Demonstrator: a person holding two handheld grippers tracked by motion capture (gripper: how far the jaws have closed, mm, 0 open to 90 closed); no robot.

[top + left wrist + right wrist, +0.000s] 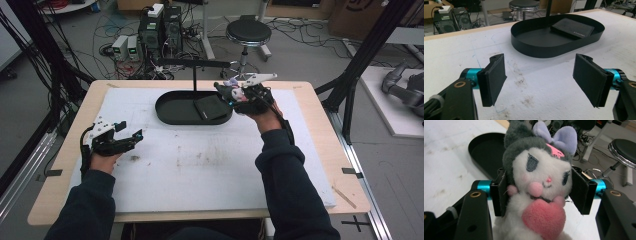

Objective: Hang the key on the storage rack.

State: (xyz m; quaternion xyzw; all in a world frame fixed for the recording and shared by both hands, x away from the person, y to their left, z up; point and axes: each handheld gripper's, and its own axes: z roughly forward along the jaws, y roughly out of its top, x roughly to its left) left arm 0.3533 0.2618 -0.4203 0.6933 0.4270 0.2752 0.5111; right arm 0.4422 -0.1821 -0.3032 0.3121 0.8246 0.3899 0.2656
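Note:
A plush toy (537, 177) with a white face, grey hood, lilac bow and pink heart is squeezed at the head between my right gripper's (539, 187) two pads. In the high view that right gripper (231, 93) is held above the right end of the black oval tray (172, 114), the toy (232, 86) small at its tip. The tray (534, 47) holds a flat black case (572, 27) and a thin black post (194, 80) with a crossbar. My left gripper (131, 130) hovers low over the white mat at the left, open and empty; its pads (495, 77) stand wide apart.
A white mat (200, 165) covers the wooden table (325, 125). Beyond the far edge are a round stool (248, 32), computer towers (160, 27) and tangled cables. Black frame struts (365, 50) rise at the right and left.

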